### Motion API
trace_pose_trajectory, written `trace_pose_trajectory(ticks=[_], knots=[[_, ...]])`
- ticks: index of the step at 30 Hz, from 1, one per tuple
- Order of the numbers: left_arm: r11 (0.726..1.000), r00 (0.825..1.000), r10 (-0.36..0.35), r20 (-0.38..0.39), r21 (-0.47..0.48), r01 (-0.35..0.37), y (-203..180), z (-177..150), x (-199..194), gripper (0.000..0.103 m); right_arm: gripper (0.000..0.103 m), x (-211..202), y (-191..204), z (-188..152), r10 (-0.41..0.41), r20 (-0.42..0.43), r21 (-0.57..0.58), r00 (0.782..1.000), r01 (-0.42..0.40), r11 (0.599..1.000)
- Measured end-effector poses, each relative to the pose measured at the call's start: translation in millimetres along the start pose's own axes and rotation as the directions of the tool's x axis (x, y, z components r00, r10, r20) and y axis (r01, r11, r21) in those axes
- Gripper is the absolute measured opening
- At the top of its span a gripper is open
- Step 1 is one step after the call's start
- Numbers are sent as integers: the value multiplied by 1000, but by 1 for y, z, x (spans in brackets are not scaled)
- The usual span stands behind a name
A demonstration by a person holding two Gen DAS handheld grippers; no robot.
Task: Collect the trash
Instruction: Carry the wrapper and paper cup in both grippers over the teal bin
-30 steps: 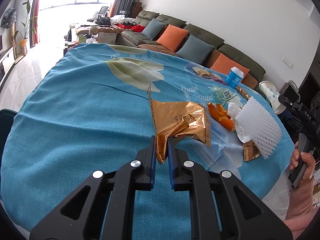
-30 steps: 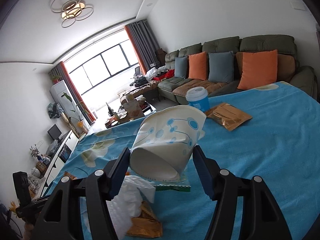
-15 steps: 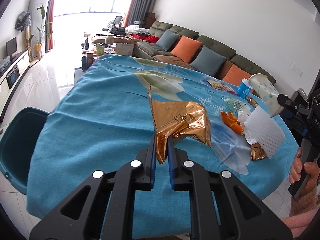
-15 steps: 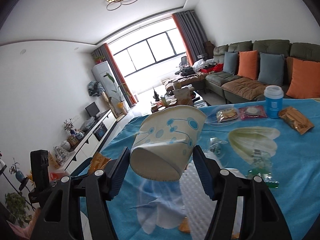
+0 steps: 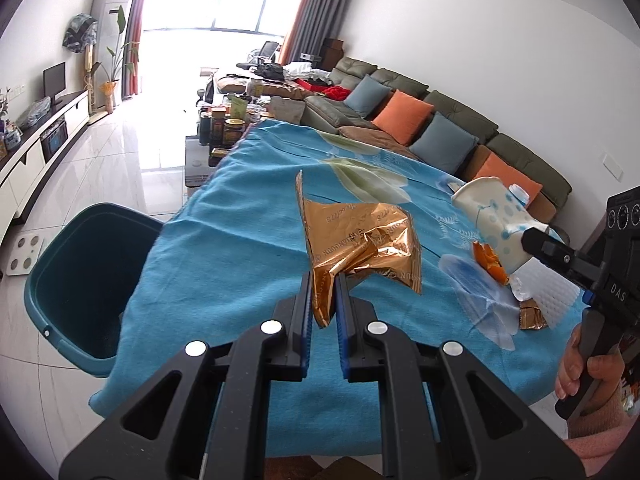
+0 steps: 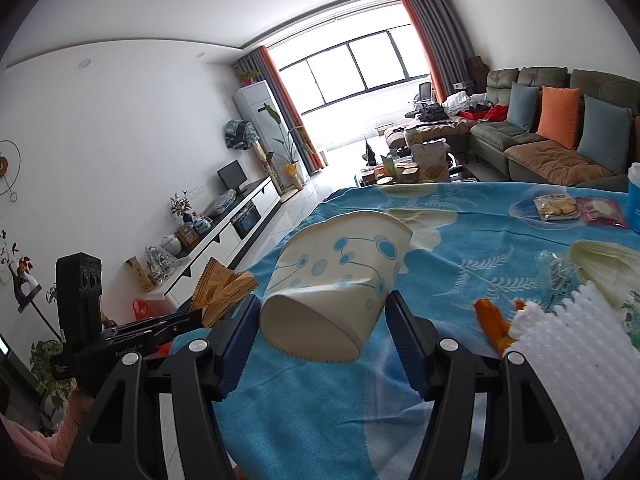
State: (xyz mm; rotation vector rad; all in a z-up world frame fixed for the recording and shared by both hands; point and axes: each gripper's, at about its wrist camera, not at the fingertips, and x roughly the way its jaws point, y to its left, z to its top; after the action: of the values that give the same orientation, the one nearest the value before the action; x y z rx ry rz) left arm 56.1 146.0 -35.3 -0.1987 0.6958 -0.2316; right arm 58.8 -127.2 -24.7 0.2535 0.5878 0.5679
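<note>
A blue flowered cloth covers the desk (image 5: 224,240); the left tongs (image 5: 323,312) pinch a crumpled gold foil wrapper (image 5: 360,248) above it, near a teal plastic bin (image 5: 80,272). Right view: the right tongs (image 6: 320,336) clamp a dented white paper cup with blue dots (image 6: 336,276) over the desk

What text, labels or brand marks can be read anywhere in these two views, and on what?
"DAS": on the right gripper's black body, left wrist view.
"GenRobot.AI": on the left gripper's body, right wrist view.
Gold foil wrapper: mirrored print, roughly "LANGOUN", not surely readable.
Snack packets, blue canister: too small to read.
</note>
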Motion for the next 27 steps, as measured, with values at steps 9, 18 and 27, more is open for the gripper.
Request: trace_pose_trajectory(ticks=[9,18,27], knots=[[998,998,56,16,-41,-55,26,-3,-19,11,62,35,24,0,73,-55,-27,996,-75,997],[988,992,123,32,-96,-120,54,-4,-38,11,62,63,54,2,126,-108,-69,986,-134,989],[975,983,181,39,-141,-174,80,-2,-47,11,63,91,77,7,171,-160,-102,972,-189,977]])
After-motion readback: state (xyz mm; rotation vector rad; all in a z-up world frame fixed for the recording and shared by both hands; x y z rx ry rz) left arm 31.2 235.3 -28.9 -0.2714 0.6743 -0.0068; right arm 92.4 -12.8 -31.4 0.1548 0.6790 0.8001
